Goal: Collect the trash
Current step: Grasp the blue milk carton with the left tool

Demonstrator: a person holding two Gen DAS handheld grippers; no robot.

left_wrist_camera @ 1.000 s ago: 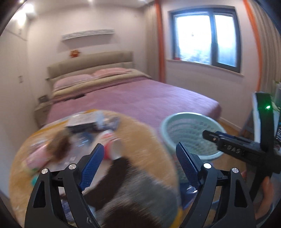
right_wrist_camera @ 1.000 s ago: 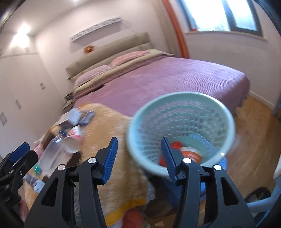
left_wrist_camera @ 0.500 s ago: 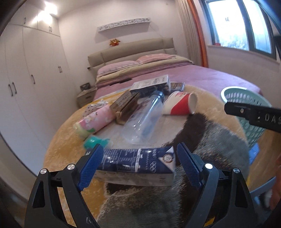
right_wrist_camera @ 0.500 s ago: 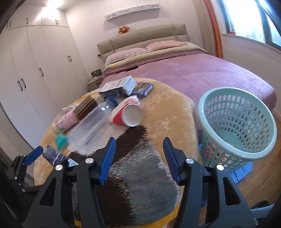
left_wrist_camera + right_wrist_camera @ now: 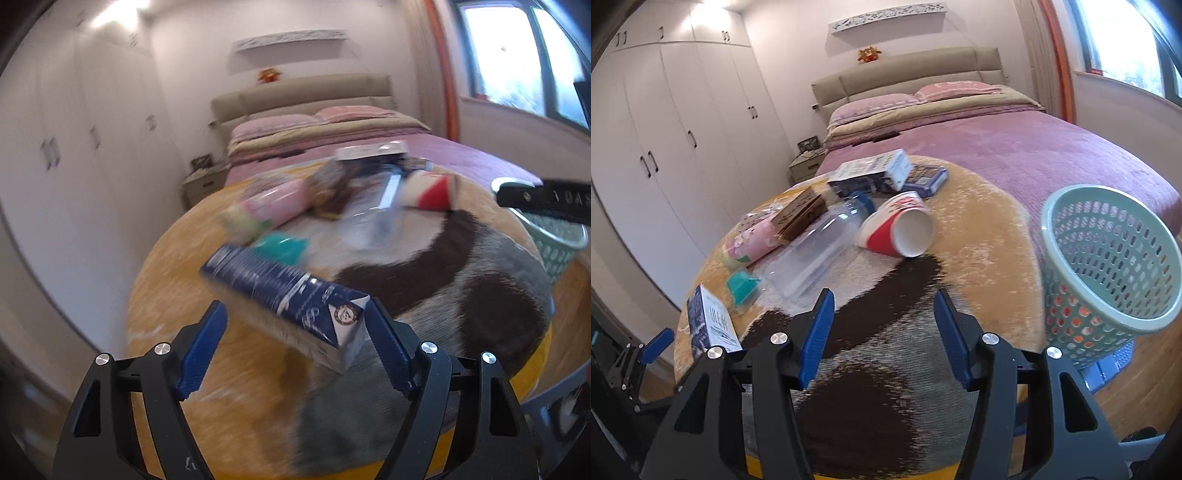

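Observation:
A round table (image 5: 979, 236) with a furry cover holds trash. A dark blue carton (image 5: 288, 295) lies at its near left edge; it also shows in the right wrist view (image 5: 709, 325). My left gripper (image 5: 295, 347) is open, with the carton's near end between its fingers; contact is unclear. My right gripper (image 5: 884, 332) is open and empty above the table. A red and white paper cup (image 5: 897, 230), a clear bottle (image 5: 816, 254), a pink can (image 5: 748, 247) and several boxes (image 5: 871, 173) lie further back. A green basket (image 5: 1108, 266) stands right of the table.
A teal cap (image 5: 740, 290) lies beside the carton. A brown box (image 5: 799, 218) leans on the pink can. A purple bed (image 5: 997, 147) is behind the table, white wardrobes (image 5: 665, 147) on the left, a window at the right.
Both grippers swung left from the basket to the table. My left gripper closed in on the blue carton, whose near end now sits between its fingers. My right gripper stayed open.

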